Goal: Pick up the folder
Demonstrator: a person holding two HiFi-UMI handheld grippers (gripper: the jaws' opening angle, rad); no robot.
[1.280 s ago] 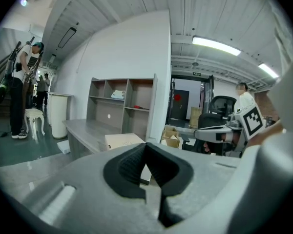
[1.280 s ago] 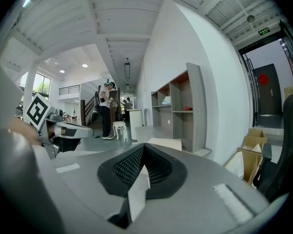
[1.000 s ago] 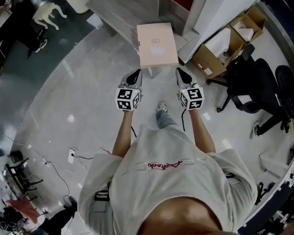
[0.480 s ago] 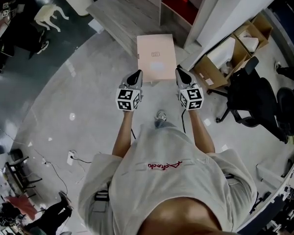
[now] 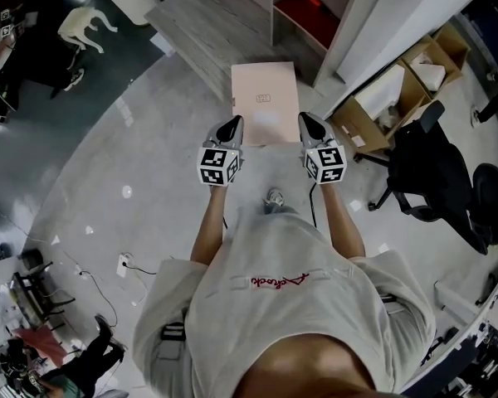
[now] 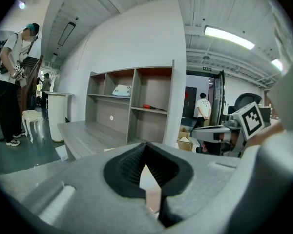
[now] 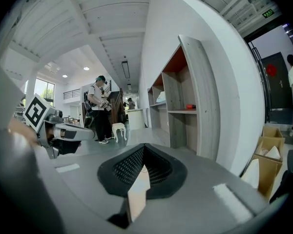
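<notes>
Holding the pink folder (image 5: 264, 98) in the air between both claws, over the floor in front of the shelf unit (image 5: 315, 15).
We see a small printed mark on the folder cover and red script on the person's shirt (image 5: 257, 251), and we can read neither. The left claw (image 5: 231, 126) is clamped on the folder's left edge and the right claw (image 5: 309, 123) on its right edge. Both gripper views show the thin pink sheet pinched between closed jaws.
</notes>
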